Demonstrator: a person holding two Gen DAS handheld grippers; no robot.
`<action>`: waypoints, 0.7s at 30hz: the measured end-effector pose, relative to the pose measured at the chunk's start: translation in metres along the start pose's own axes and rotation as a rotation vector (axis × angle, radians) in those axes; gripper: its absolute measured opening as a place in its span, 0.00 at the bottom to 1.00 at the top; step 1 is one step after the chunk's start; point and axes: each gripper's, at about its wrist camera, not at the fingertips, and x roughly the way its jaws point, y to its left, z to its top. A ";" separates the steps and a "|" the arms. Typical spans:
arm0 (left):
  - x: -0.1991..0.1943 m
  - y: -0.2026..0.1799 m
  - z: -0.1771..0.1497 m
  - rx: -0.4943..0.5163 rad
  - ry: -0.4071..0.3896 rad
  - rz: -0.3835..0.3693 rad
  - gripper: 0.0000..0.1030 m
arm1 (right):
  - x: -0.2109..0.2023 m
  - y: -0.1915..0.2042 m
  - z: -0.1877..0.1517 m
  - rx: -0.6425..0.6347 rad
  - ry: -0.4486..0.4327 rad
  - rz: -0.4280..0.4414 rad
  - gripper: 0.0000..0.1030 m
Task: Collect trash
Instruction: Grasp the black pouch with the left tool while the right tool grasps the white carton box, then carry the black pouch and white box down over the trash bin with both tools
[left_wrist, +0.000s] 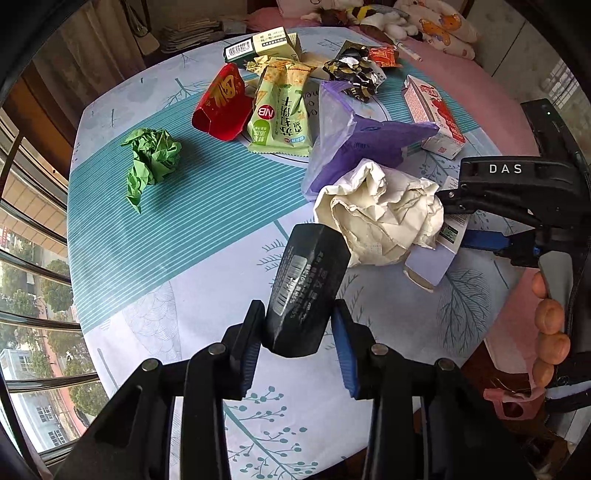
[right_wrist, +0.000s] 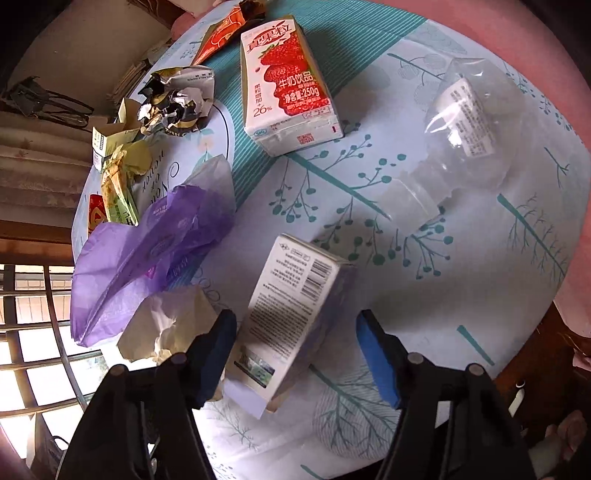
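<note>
Our left hand-held gripper (left_wrist: 297, 334) clamps a dark carton (left_wrist: 304, 291), lifted clear to carry off. Our right hand-held gripper (right_wrist: 295, 354) stands open astride a white box (right_wrist: 291, 317) on the counter (right_wrist: 480, 258), unpinched. At 10 o'clock, crumpled paper (right_wrist: 170, 325) hides the box's corner.

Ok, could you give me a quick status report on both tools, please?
Left tool shut on black box. Right tool open, astride white-and-purple box, no grip yet. Crumpled white paper crowds its left finger.
</note>
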 end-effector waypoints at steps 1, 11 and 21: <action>-0.007 0.002 -0.002 0.000 -0.009 0.006 0.34 | -0.001 0.002 0.000 -0.008 -0.005 -0.003 0.56; -0.044 -0.002 -0.023 -0.040 -0.061 0.026 0.34 | -0.031 -0.014 -0.017 -0.103 -0.005 0.055 0.45; -0.088 -0.059 -0.056 -0.156 -0.165 0.078 0.35 | -0.087 -0.058 -0.042 -0.353 0.021 0.099 0.45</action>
